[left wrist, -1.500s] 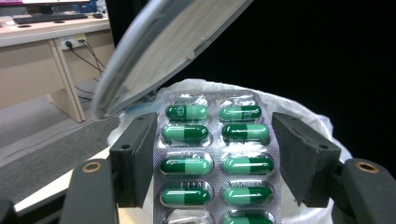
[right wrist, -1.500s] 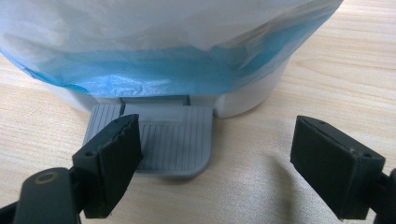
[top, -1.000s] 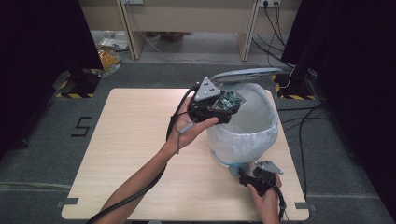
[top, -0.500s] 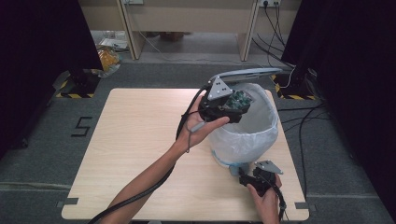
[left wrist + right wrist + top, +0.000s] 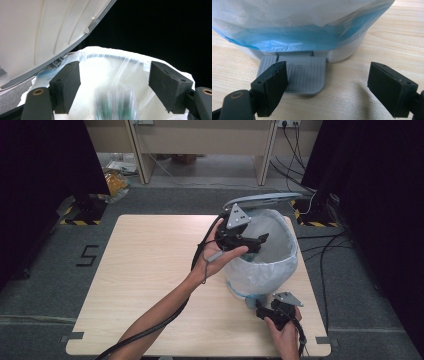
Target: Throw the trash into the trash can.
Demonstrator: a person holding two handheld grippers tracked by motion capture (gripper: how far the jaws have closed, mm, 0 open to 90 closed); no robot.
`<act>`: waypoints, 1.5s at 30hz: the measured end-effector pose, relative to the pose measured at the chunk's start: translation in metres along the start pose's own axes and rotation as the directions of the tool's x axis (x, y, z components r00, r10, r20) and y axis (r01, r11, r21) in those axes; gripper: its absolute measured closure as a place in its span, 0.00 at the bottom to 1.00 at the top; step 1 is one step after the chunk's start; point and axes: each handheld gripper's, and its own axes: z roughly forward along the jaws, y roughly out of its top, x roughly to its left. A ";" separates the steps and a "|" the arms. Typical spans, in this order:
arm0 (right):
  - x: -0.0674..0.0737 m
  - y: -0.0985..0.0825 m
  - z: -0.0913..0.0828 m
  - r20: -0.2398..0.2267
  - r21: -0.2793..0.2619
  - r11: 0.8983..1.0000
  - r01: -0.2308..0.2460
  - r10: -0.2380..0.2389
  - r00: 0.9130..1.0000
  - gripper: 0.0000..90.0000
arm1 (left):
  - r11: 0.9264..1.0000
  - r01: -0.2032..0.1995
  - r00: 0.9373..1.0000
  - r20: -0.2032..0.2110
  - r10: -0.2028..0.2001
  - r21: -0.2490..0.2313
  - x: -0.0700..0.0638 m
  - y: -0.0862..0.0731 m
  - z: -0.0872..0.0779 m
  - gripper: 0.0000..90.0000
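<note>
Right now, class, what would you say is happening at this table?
A person works a pedal bin lined with a plastic bag. The left gripper hangs open over the bin's mouth, lid raised, and something blurred green is in the bag below it. The right gripper is open at the grey pedal.

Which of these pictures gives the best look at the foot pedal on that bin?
The right gripper view. The grey ribbed pedal sits close and sharp there, sticking out from the bin onto the table, just beyond the open right gripper. In the high view it is a small grey patch. The left gripper view looks into the bag instead.
</note>
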 end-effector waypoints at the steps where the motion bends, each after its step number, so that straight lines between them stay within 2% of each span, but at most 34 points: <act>1: 0.000 0.000 0.000 0.001 0.000 1.000 0.001 -0.001 1.000 0.19 | 1.000 -0.002 1.000 0.000 0.002 -0.002 0.000 0.000 -0.001 0.28; 7: 0.000 0.000 0.000 0.000 0.000 1.000 0.000 0.000 1.000 0.19 | 1.000 -0.012 1.000 0.008 0.012 0.007 -0.002 -0.001 -0.009 0.28; 10: 0.000 0.000 0.000 0.000 0.001 1.000 0.001 -0.001 1.000 0.19 | 1.000 0.007 1.000 0.019 -0.008 0.014 0.002 -0.003 -0.014 0.27; 15: 0.000 0.000 0.000 0.000 0.001 1.000 0.001 -0.001 1.000 0.19 | 1.000 -0.003 1.000 0.013 0.003 0.022 0.008 -0.007 -0.024 0.27; 19: 0.000 0.000 0.000 0.000 0.000 1.000 0.000 0.000 1.000 0.19 | 0.999 -0.008 1.000 0.003 0.008 0.033 0.020 -0.011 -0.037 0.26; 25: 0.000 0.000 0.000 0.000 0.000 1.000 0.003 -0.003 1.000 0.19 | 0.999 0.034 0.999 -0.034 -0.033 0.022 0.045 -0.022 -0.059 0.25; 32: 0.000 0.000 0.000 0.000 0.000 1.000 0.003 -0.003 1.000 0.19 | 0.997 0.071 0.995 -0.073 -0.069 0.030 0.070 -0.044 -0.077 0.25; 37: 0.000 0.000 0.000 0.001 0.000 1.000 0.003 -0.003 1.000 0.19 | 0.995 0.090 0.991 -0.106 -0.086 0.034 0.082 -0.064 -0.089 0.25; 45: 0.000 0.000 0.000 0.000 0.000 1.000 0.002 -0.002 1.000 0.19 | 0.988 0.149 0.979 -0.144 -0.142 0.041 0.100 -0.099 -0.105 0.24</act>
